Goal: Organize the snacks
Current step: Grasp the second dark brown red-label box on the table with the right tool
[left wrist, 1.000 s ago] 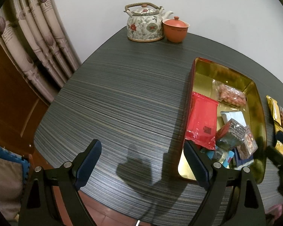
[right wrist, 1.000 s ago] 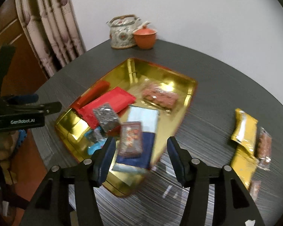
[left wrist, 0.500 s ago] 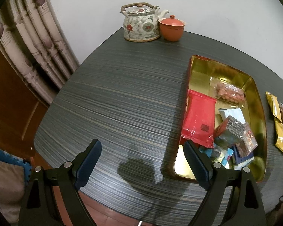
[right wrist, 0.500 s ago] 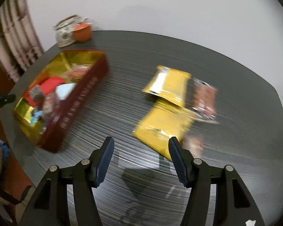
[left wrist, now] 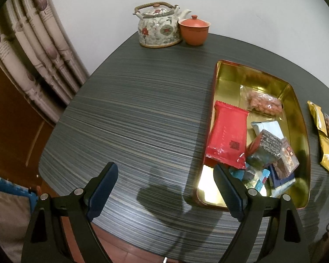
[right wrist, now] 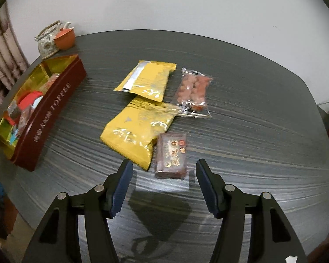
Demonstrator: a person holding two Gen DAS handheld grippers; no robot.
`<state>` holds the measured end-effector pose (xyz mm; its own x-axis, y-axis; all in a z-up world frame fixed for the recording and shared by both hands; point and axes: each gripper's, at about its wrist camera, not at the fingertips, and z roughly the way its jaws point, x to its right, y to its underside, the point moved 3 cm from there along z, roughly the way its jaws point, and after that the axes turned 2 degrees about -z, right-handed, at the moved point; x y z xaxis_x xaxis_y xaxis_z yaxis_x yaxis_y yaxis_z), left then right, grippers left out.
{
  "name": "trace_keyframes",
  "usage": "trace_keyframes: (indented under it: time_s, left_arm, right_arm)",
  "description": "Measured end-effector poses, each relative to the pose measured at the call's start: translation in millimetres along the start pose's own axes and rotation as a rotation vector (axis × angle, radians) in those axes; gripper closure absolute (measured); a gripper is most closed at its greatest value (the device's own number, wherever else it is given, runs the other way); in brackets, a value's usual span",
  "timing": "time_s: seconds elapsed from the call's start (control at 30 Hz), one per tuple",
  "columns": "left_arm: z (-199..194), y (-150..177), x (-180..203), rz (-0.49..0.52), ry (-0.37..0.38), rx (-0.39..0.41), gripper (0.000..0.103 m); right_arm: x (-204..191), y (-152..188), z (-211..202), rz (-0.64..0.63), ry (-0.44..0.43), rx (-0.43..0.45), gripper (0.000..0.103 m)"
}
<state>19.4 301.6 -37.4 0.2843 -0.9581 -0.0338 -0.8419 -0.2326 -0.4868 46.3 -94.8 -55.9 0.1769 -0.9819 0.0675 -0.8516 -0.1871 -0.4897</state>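
Jaws of the right gripper (right wrist: pixel 163 176) stand apart and empty, the brown snack packet (right wrist: pixel 171 155) just ahead between their tips.

Beside the tin (left wrist: pixel 215 114), the gold packets (left wrist: pixel 318 118) are cut off by the frame's edge; small wrappers inside the tin (right wrist: pixel 13 118) blur together.

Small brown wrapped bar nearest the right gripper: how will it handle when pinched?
The brown bar looks blocky, so probably fairly stiff, not floppy. Its glossy film may slip between the pads. It lies flat on the table, touching the yellow pouch, which may get nudged.
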Motion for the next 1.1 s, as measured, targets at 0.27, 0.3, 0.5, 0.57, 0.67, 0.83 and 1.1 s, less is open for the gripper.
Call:
trace_keyframes:
  time_s: [0.27,0.3,0.5,0.57,0.67,0.83,1.1]
  left_arm:
    - [0,-1,3,-0.007,0.032,-0.007,0.014]
    - [-1,0,4,-0.005,0.028,-0.004,0.014]
    - [-6,-2,9,0.01,0.023,0.018,0.014]
    - [-6,-2,9,0.008,0.021,0.019,0.014]
    - [-9,0,11,0.002,0.023,0.019,0.014]
    - [-15,2,15,0.002,0.015,0.02,0.015]
    - [-19,11,25,-0.001,0.017,-0.005,0.014]
  right_arm:
    - [7,-2,15,0.004,0.009,-0.006,0.056]
    - [7,-3,16,0.007,0.003,-0.006,0.057]
    - [12,-6,23,0.001,-0.001,-0.005,0.058]
    - [12,-6,26,0.004,-0.016,-0.008,0.058]
    - [12,-7,26,0.006,-0.03,0.001,0.06]
    - [12,-6,26,0.005,-0.058,0.006,0.067]
    - [14,-1,28,-0.001,-0.077,0.009,0.073]
